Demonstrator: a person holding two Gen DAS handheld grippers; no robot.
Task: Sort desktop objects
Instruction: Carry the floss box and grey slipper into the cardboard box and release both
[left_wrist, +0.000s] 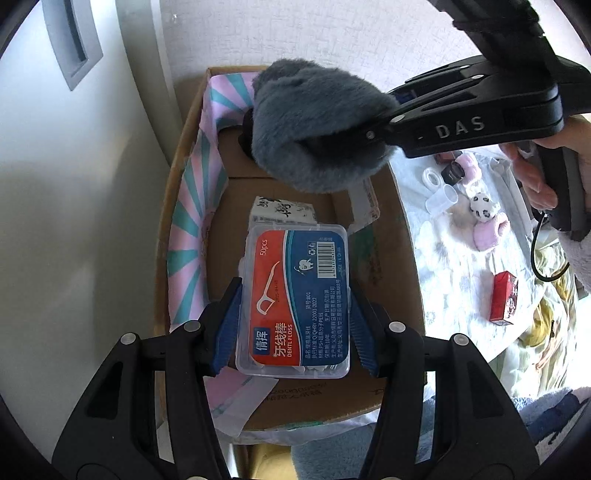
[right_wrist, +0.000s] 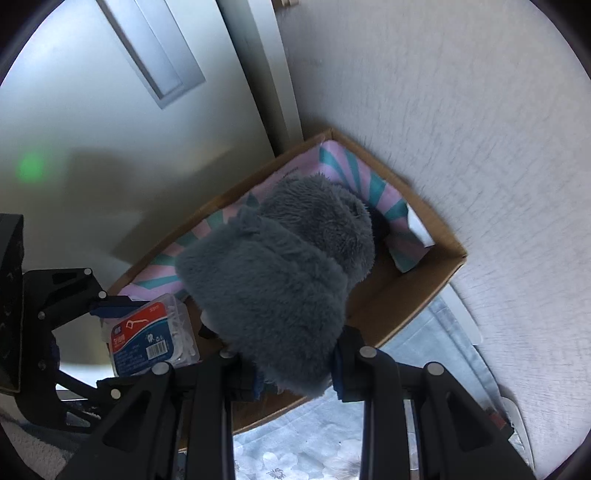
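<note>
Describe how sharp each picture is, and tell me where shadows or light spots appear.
Left wrist view: sharp; the floss box label reads clearly; a soft shadow lies on the white door; straight edges bend under the fisheye lens. Right wrist view: softer, the wall looks smeared; a green light spot sits on the door, with a broad shadow beside it.

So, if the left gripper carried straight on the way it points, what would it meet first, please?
Probably the cardboard box floor, or the small white packet lying there; the left gripper already holds the floss box, and depth is unclear.

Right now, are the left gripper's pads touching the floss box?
Touching. The left wrist view shows the left gripper with both blue pads pressed against the floss box sides.
</note>
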